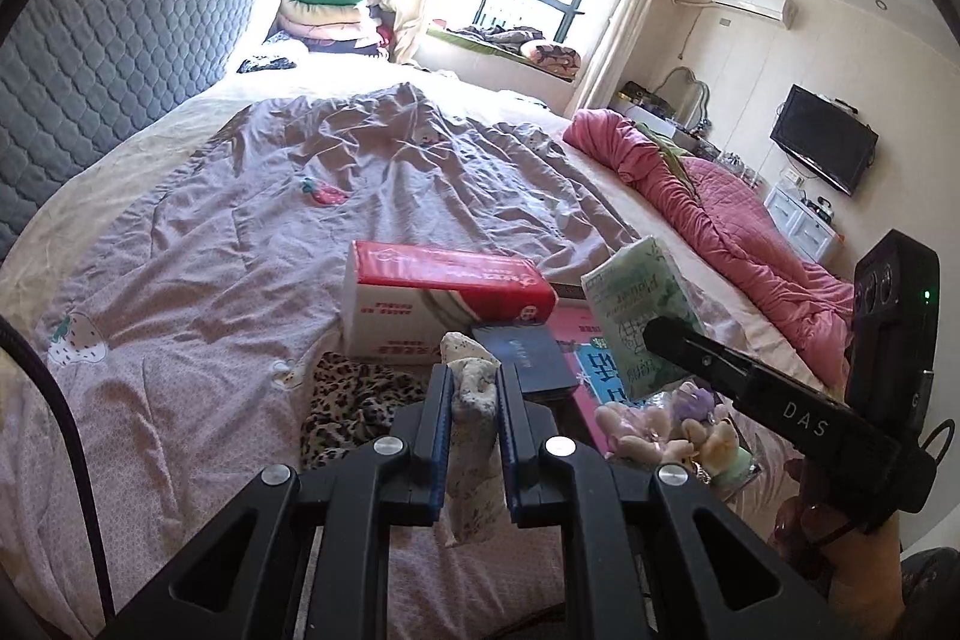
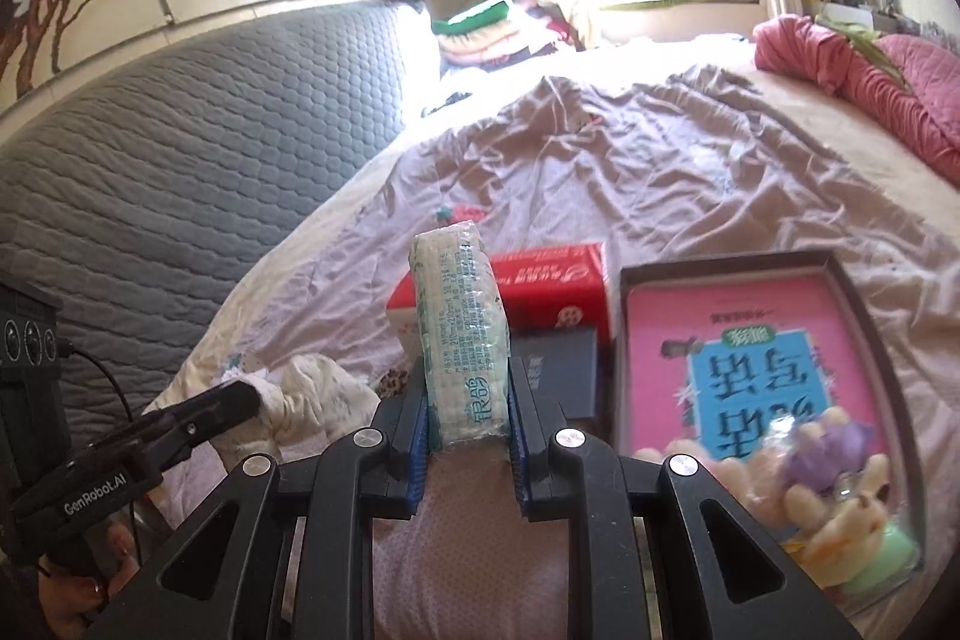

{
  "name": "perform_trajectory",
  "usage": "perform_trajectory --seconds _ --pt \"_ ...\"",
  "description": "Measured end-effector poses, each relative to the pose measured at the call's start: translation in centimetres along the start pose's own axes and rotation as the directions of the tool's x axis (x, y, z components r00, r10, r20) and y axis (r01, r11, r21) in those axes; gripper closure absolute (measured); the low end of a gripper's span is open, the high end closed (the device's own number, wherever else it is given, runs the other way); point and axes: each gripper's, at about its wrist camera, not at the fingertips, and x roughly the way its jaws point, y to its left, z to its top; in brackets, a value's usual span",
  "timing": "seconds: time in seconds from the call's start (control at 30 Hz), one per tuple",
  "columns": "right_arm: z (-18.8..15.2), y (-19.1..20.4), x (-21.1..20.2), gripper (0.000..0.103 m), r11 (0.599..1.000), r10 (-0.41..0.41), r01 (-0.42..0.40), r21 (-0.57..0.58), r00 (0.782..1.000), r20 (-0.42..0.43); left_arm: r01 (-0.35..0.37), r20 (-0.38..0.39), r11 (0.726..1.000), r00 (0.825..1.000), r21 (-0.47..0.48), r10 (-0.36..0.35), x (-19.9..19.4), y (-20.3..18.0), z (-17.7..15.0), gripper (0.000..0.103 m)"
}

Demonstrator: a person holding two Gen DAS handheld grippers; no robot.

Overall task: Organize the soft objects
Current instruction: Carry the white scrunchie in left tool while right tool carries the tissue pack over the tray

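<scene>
My left gripper (image 1: 473, 388) is shut on a pale floral cloth (image 1: 474, 436) and holds it above the bed; the cloth also shows in the right wrist view (image 2: 312, 400). My right gripper (image 2: 468, 394) is shut on a green-and-white tissue pack (image 2: 462, 328), held upright above the bed. The pack also shows in the left wrist view (image 1: 645, 316). A red-and-white tissue box (image 1: 444, 298) lies on the quilt ahead. A leopard-print cloth (image 1: 354, 406) lies below the left gripper. Small plush toys (image 2: 840, 484) lie on a pink book (image 2: 756, 358) in a shallow tray (image 2: 864, 292).
A dark blue booklet (image 1: 525, 358) lies between the red box and the tray. A rumpled lilac quilt (image 1: 270, 232) covers the bed. A pink blanket (image 1: 720, 214) is bunched at the right edge. A grey padded headboard (image 2: 180, 172) stands to the left. Folded bedding (image 1: 330, 10) is stacked by the window.
</scene>
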Motion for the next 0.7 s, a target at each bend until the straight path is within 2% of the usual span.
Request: perform_trajectory --seconds 0.4,0.7 --pt "1.6 -6.0 -7.6 0.081 0.994 -0.090 0.082 0.072 0.988 0.127 0.051 -0.003 0.991 0.999 0.123 -0.051 0.1 -7.7 1.6 0.089" --pt "1.3 -9.9 -11.0 0.081 0.983 -0.135 0.108 0.148 0.975 0.179 0.102 -0.034 0.978 0.995 0.180 -0.098 1.1 -12.3 1.7 0.089"
